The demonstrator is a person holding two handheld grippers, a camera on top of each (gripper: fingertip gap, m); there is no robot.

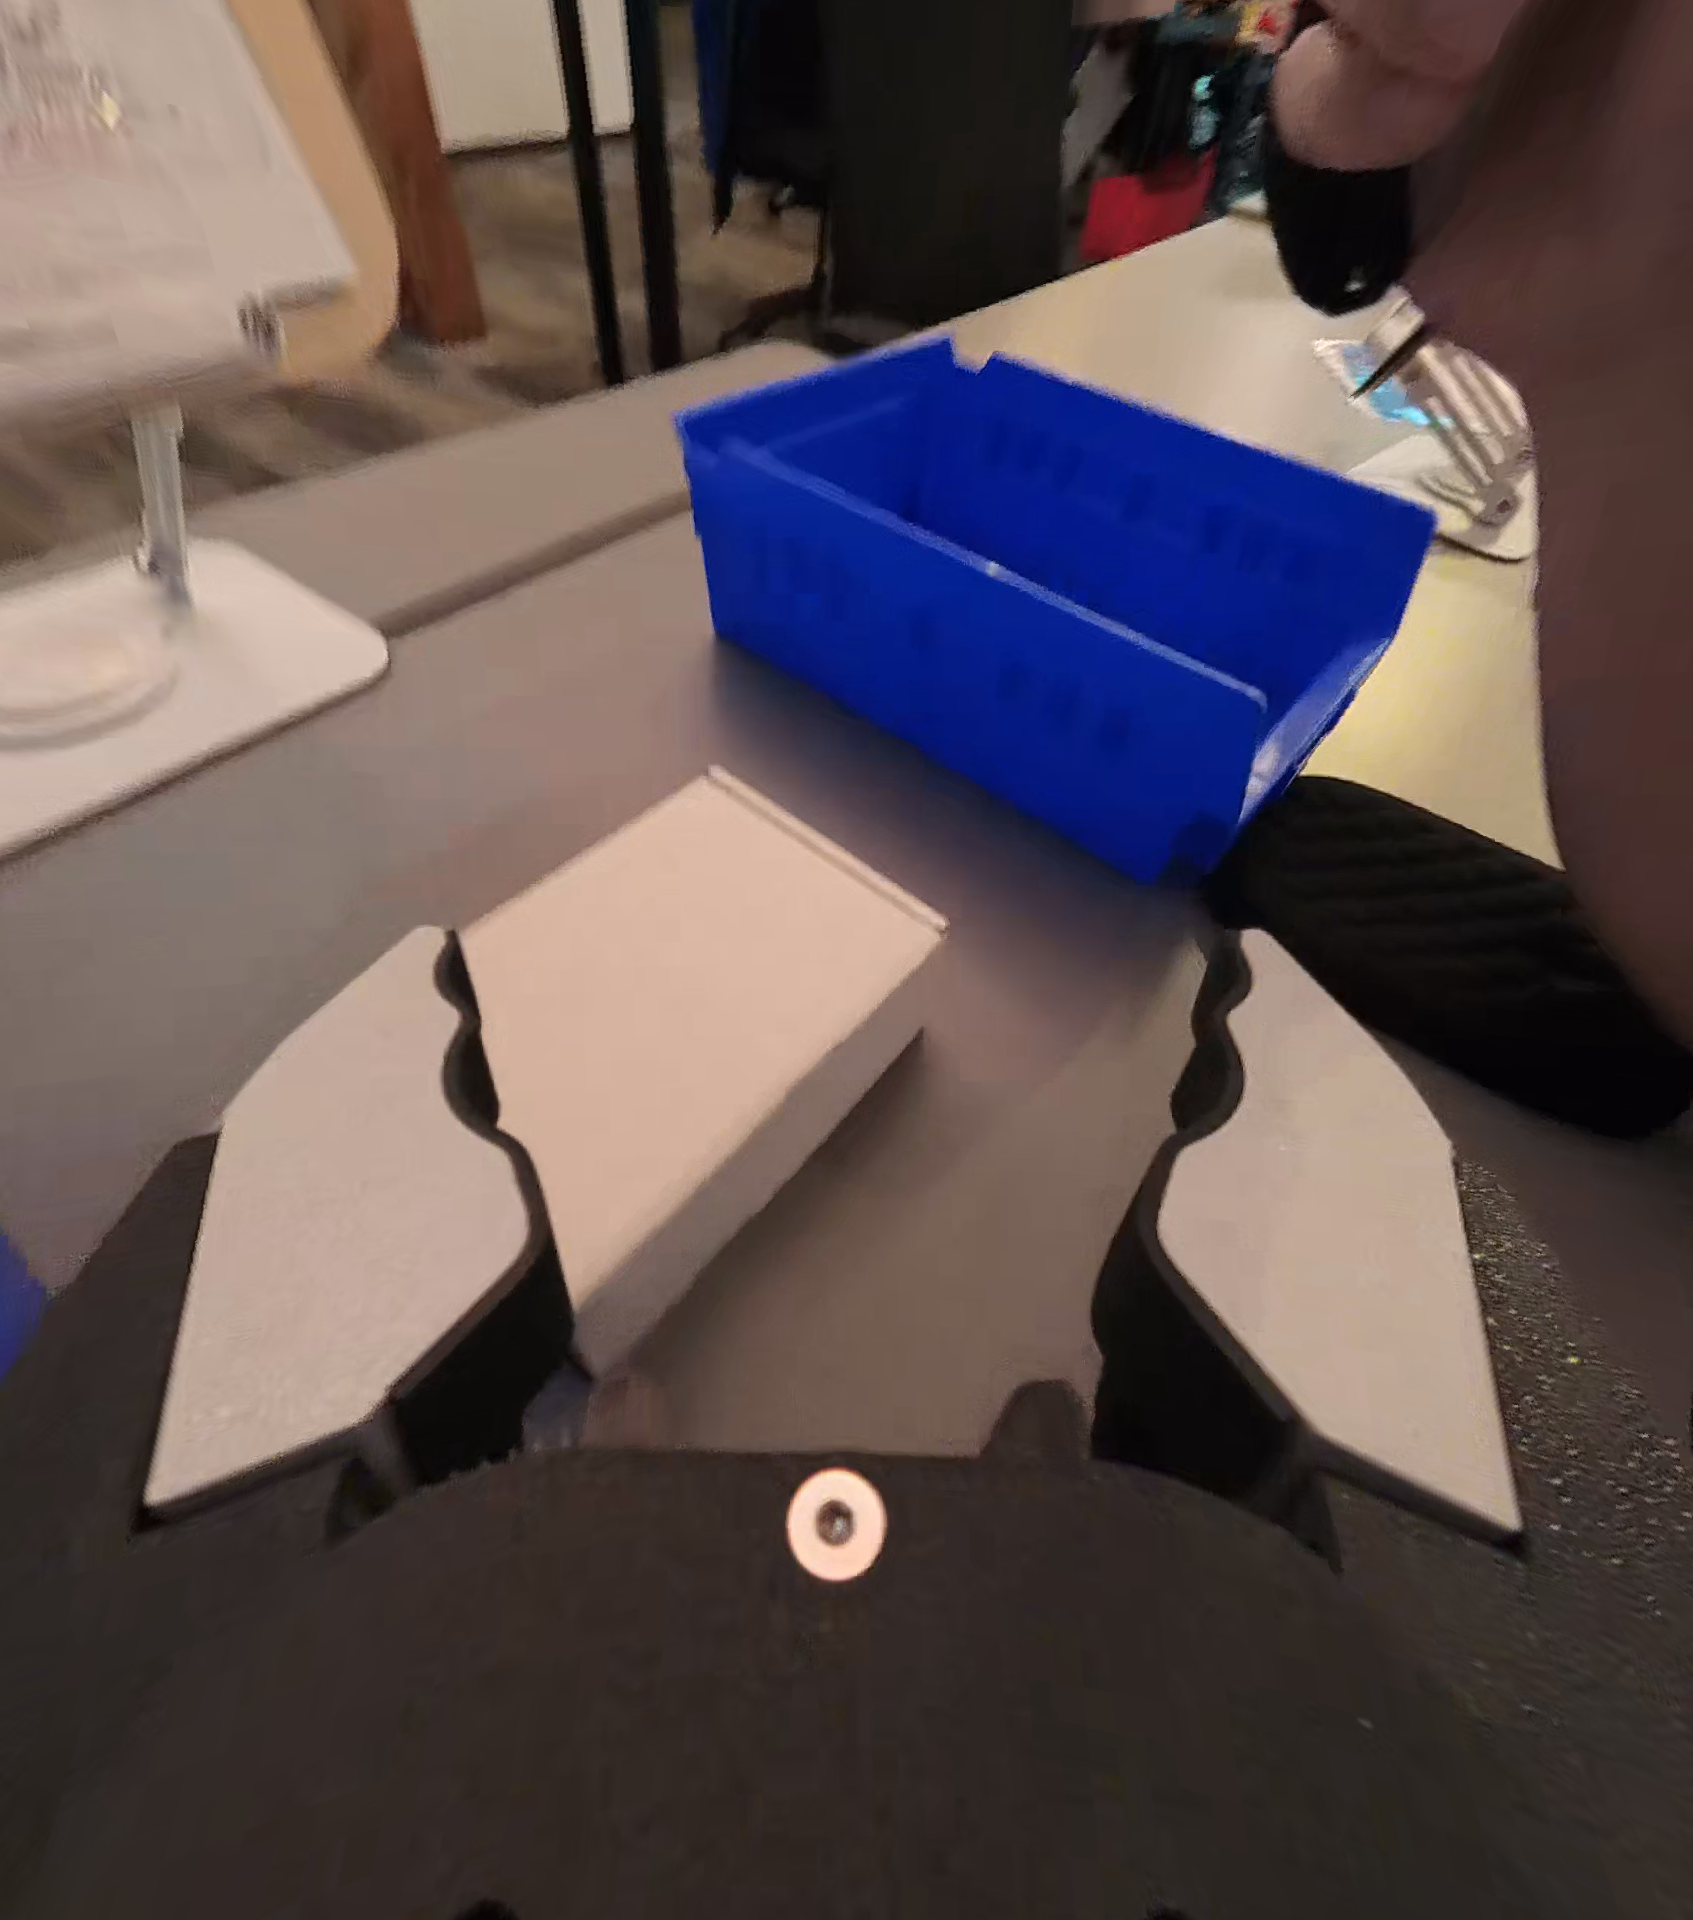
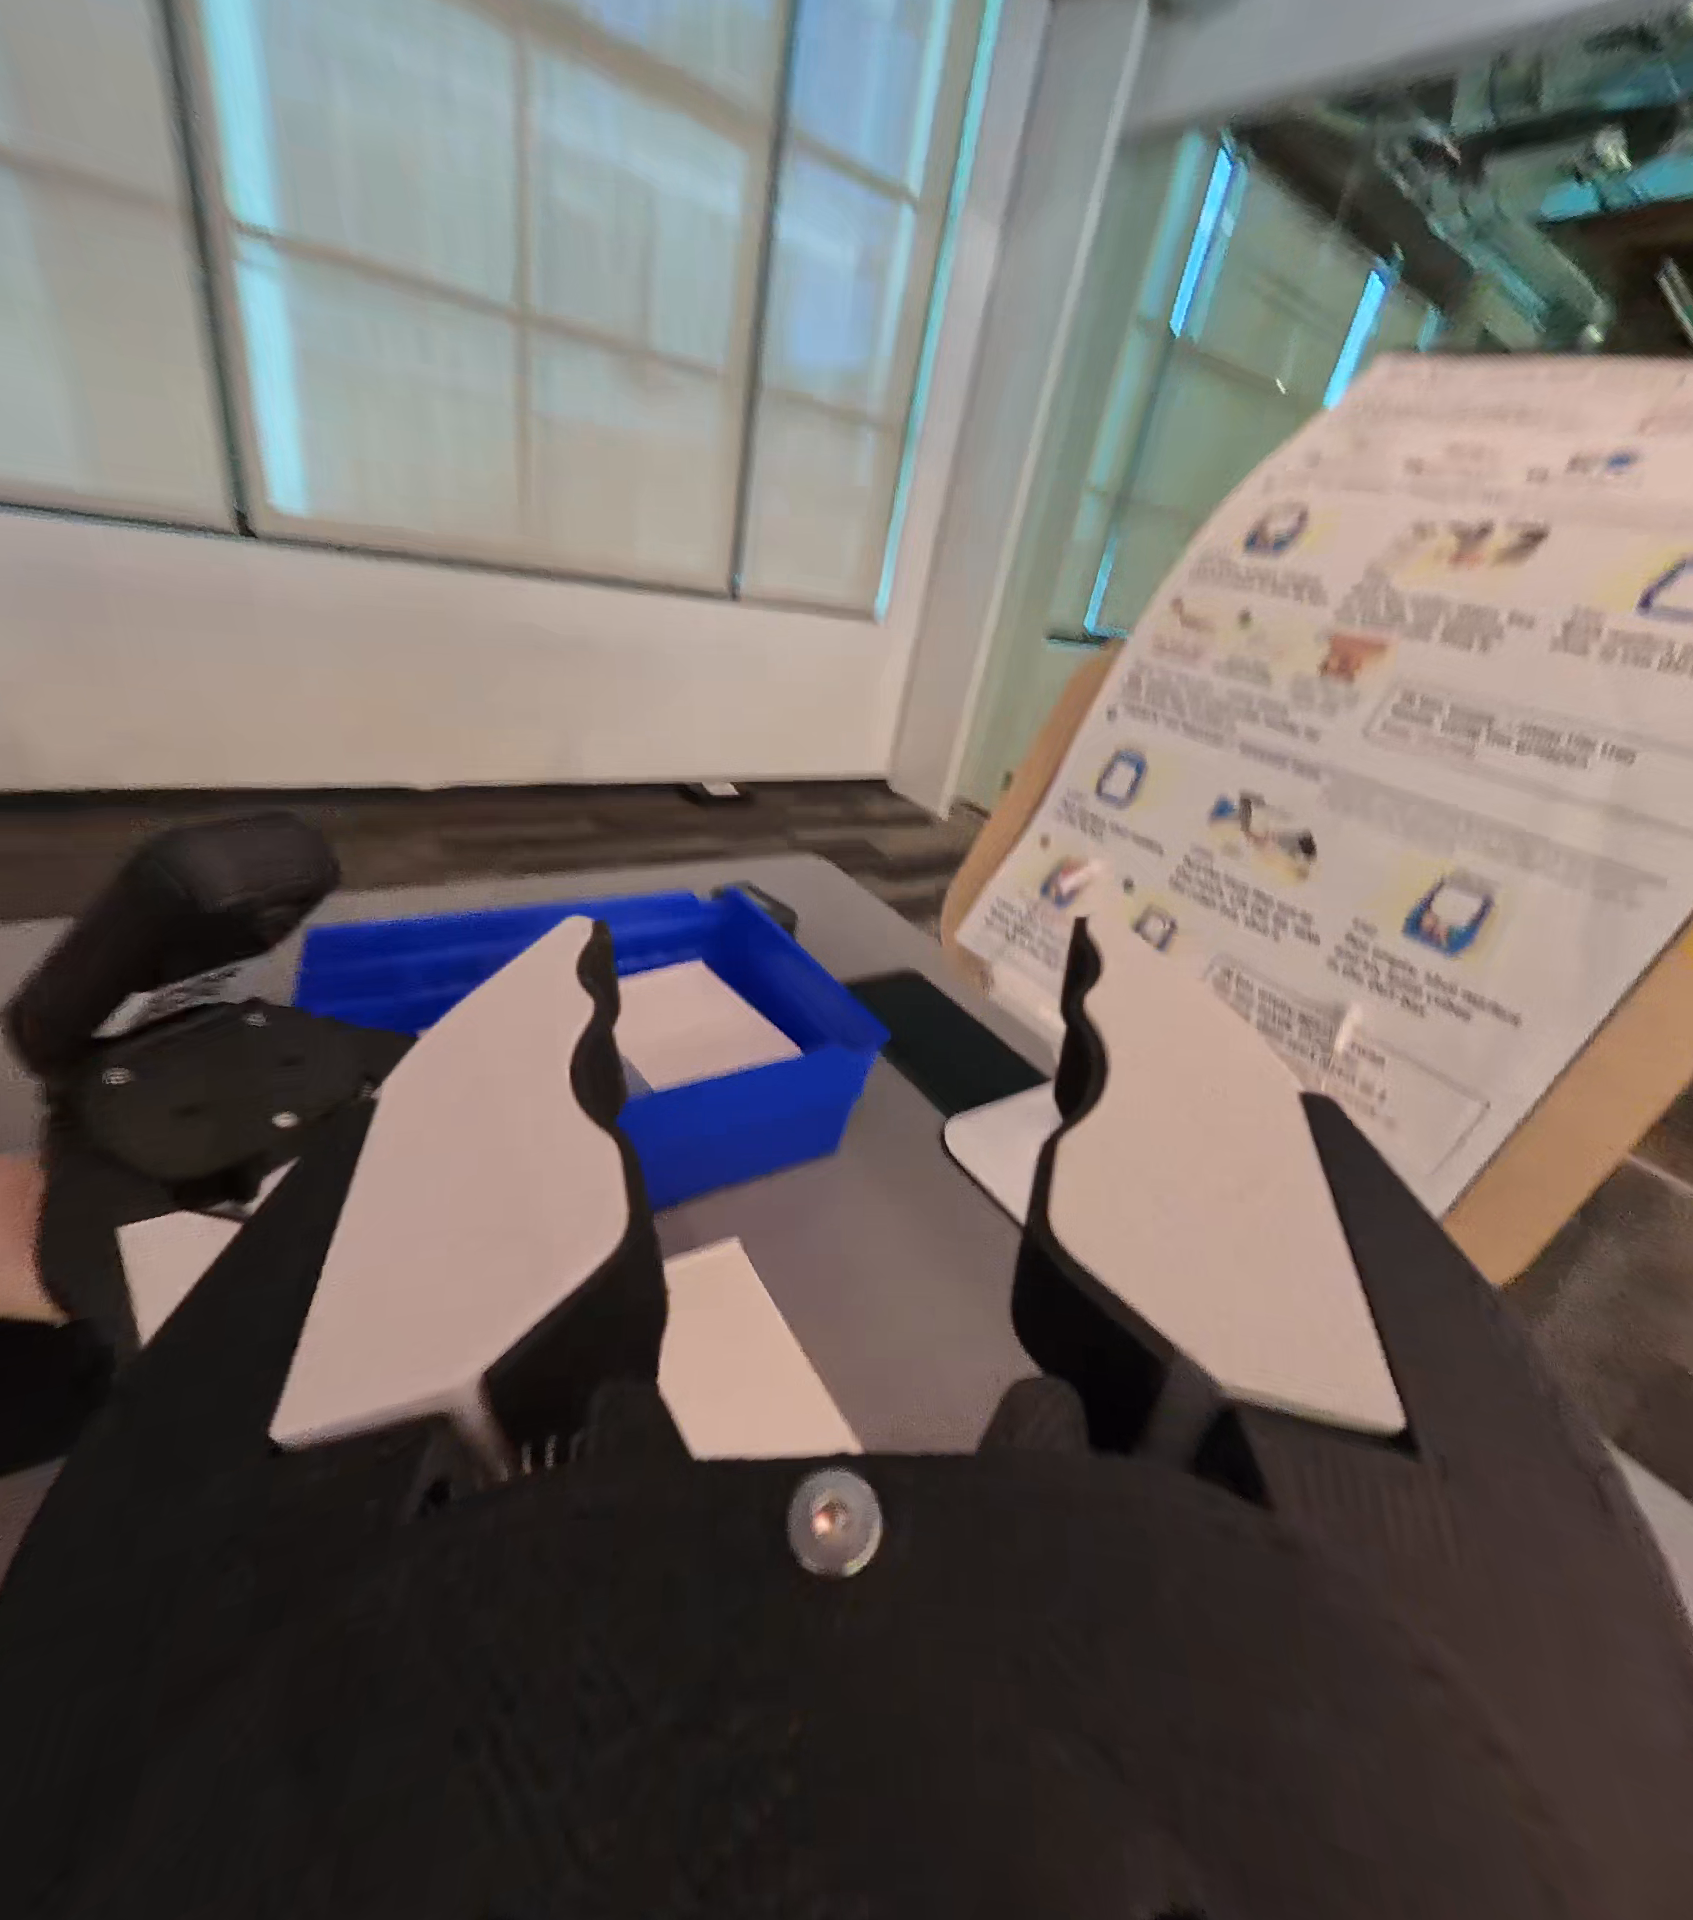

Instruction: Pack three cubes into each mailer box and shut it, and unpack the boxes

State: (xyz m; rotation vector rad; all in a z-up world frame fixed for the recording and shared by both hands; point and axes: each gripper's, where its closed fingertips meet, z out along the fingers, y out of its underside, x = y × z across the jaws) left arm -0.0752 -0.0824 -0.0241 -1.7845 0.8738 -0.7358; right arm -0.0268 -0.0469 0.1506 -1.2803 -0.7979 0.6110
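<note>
- The left gripper (image 1: 842, 1039) hangs low over the table (image 1: 406, 831), jaws spread wide and holding nothing.
- A closed white mailer box (image 1: 686, 1039) lies flat on the table between those jaws, nearer the left finger; whether it touches that finger I cannot tell.
- Beyond the box stands a blue bin (image 1: 1029, 613), seemingly empty from this angle; a second blue edge shows at the far left of the left wrist view.
- The right gripper (image 2: 831, 1039) is raised and tilted upward, jaws also wide apart and empty.
- The right wrist view shows another blue bin (image 2: 748, 1122) with a white box (image 2: 707, 1023) lying inside it, and a white box on the table just under the gripper.
- An instruction board (image 2: 1393, 790) leans on a stand at the table's edge.
- No cubes are visible in either view; both are blurred by motion.
- Judgement: the step in hand looks like reaching for the closed box on the table, either to move it or to open it for unpacking.
- The next move likely calls for centring the left jaws on the box's narrow sides and closing gently, since thin cardboard may buckle or slide on the smooth table.
</note>
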